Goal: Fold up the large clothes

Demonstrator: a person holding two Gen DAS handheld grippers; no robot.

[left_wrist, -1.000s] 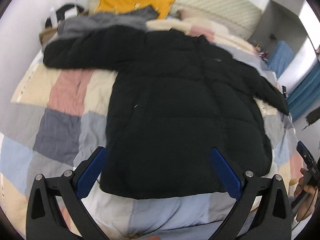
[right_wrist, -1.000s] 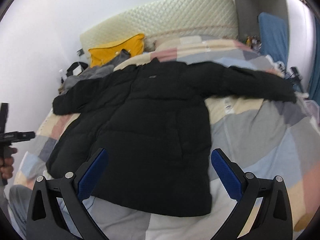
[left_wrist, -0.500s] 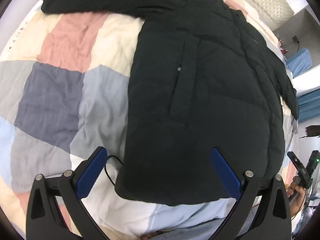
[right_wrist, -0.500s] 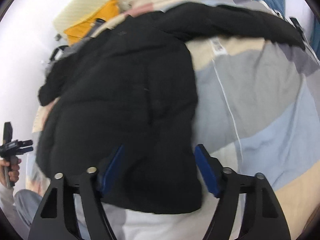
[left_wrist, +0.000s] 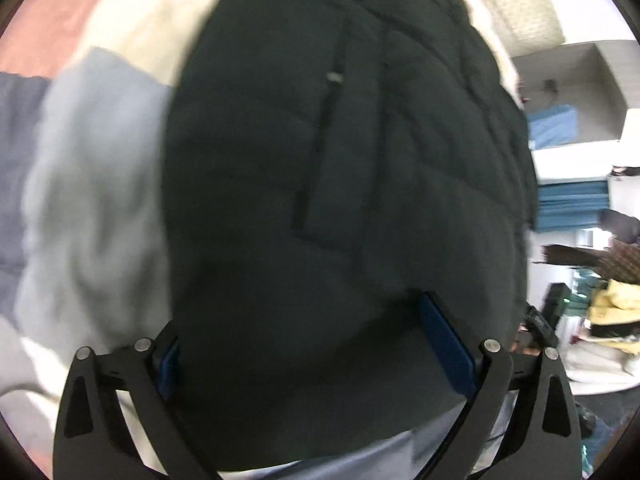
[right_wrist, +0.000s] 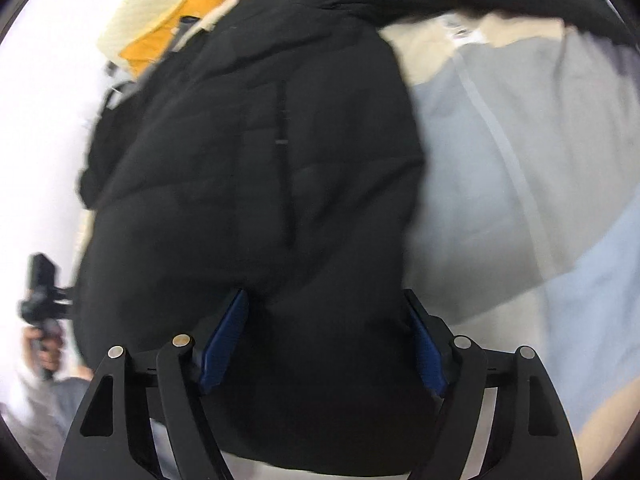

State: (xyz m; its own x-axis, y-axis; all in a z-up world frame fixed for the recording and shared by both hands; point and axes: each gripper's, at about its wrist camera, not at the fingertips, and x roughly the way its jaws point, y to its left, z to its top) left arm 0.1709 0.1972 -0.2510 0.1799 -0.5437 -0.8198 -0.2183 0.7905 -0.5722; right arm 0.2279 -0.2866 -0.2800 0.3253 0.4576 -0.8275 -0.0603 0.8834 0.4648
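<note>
Jaws opening on right gripper (right_wrist: pixel 324 344), left gripper (left_wrist: pixel 308 344) spread; both straddle jacket (left_wrist: pixel 340 184) hem; label unreadable.

No text, brand or number could be read. A small white label (right_wrist: pixel 460 30) lay on the patchwork bedspread (right_wrist: pixel 520 160), but its print was too blurred to make out.

Both wrist cameras look steeply down along their own fingers, very near the hem of the black jacket (left_wrist: pixel 320 200) spread on the bed (left_wrist: pixel 92 184), the left from its left corner, the right from its right corner, sharing the jacket's body.
</note>
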